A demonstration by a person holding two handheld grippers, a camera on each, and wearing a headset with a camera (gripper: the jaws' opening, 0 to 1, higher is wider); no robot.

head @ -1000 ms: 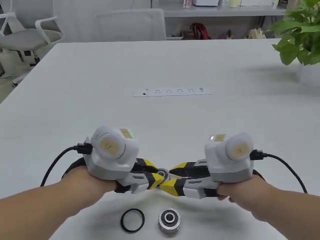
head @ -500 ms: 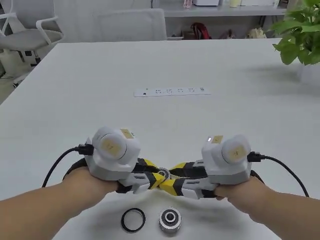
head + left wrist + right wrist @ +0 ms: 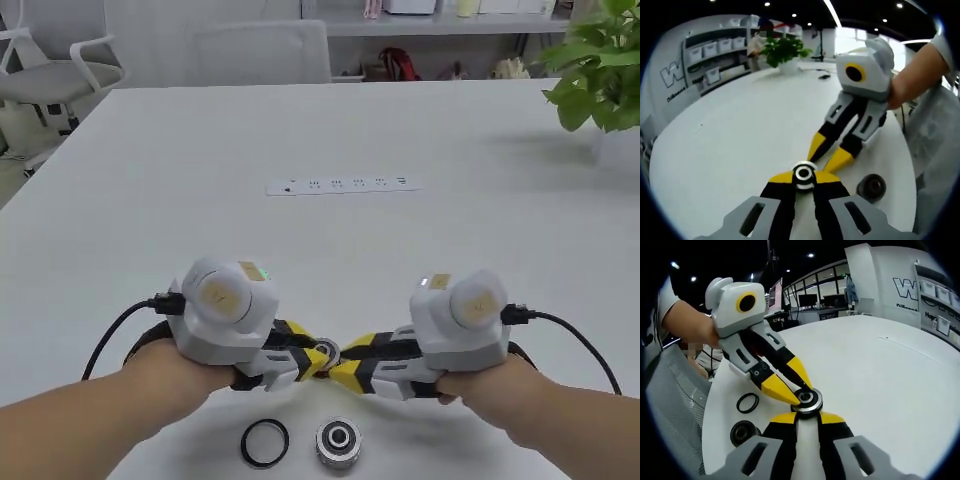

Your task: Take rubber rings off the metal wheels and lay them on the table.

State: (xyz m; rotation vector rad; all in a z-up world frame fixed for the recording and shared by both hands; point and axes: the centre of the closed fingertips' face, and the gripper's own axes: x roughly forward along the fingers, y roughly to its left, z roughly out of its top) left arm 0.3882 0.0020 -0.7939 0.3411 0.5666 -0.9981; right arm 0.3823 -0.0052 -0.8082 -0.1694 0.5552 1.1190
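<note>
One ring lies near on the table, just beside a bare wheel, so one removal is judged done. The left claw and right claw are both clenched on a second wheel, held above the table. Its ring appears not yet removed. Whether the right claw pinches rubber or metal cannot be made out.

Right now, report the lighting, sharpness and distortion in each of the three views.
Head view: soft, even light, sharp throughout, with faint shadows on the table near the bottom edge. Left gripper view: strong fisheye bending, bright glare at upper right, and the metal wheel in the jaws looks slightly soft. Right gripper view: the same bending, darker toward the top, the wheel crisp.
</note>
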